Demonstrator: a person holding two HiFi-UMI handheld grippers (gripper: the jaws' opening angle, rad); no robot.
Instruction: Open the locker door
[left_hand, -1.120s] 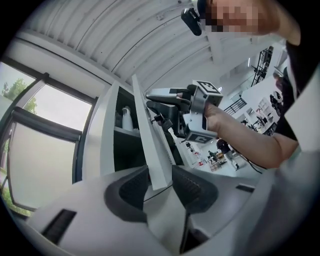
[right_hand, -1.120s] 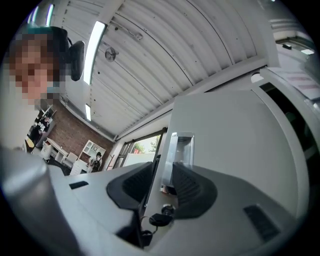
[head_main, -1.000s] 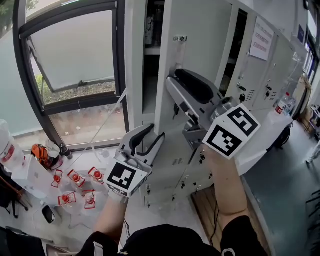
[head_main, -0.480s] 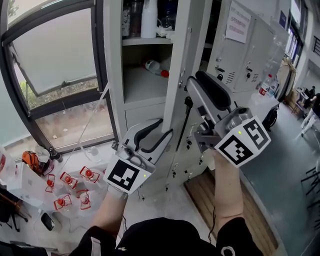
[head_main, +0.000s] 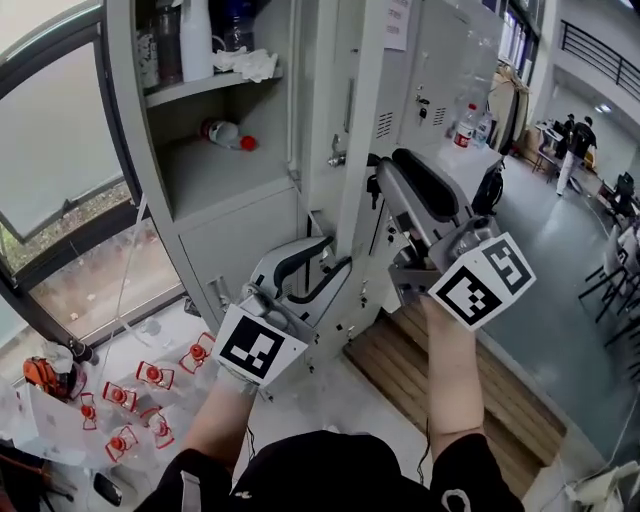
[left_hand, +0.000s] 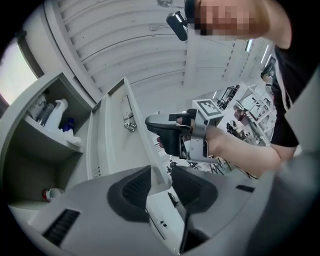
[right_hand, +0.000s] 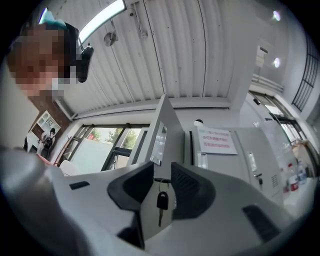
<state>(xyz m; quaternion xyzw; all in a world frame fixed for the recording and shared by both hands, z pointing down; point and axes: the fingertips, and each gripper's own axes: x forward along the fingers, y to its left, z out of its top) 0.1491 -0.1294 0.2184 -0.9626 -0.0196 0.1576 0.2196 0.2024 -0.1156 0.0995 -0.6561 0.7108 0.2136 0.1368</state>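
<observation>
Upright locker door stands swung out, jaws of the right gripper closing around its hanging key, the left gripper gaping; a notice in red print, illegible.

The locker door stands swung further out than before, baring the shelf and its bottles. The right gripper sits lower along the door's edge, jaws closing around the hanging key.
</observation>
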